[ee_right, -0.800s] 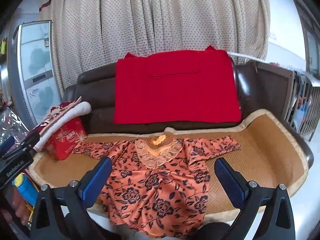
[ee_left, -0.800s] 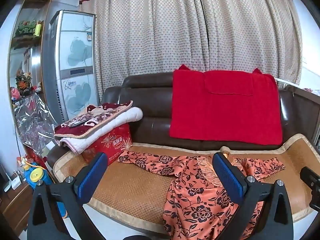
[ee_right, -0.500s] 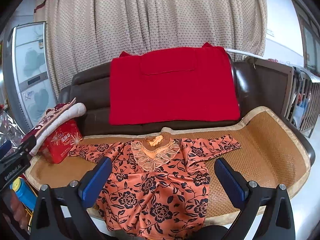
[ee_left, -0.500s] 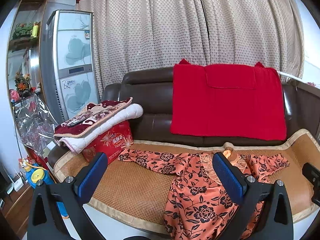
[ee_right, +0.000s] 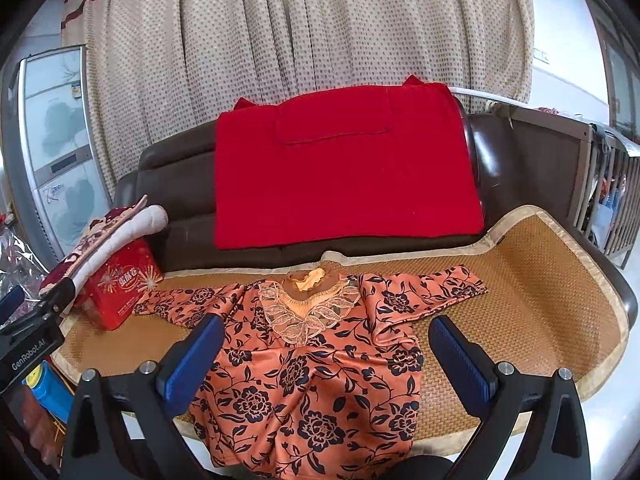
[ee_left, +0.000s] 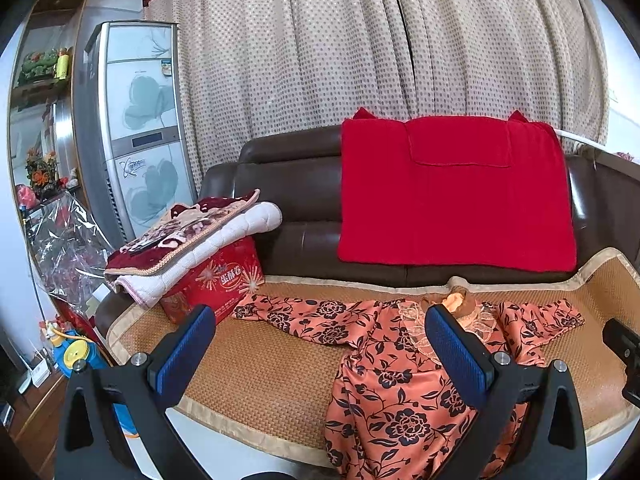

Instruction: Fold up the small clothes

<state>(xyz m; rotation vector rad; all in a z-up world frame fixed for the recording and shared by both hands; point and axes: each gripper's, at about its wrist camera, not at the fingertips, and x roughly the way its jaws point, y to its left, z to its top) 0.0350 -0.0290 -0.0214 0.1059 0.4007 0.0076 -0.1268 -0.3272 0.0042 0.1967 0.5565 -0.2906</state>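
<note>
Right wrist view: the right gripper (ee_right: pixel 324 354) hangs wide apart, holding nothing, above the orange flowered blouse (ee_right: pixel 316 364), which lies spread flat on the woven mat (ee_right: pixel 540 312) straight ahead of it, hem drooping over the mat's near edge. The left gripper (ee_left: pixel 320 346) is equally wide and empty; the blouse lies ahead and to its right, one sleeve (ee_left: pixel 304 314) reaching towards a red box (ee_left: pixel 216 284).

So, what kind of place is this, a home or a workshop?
Most likely a home living room: a brown leather sofa with a woven mat, long dotted curtains behind it, and a tall floral-fronted appliance beside it.
</note>
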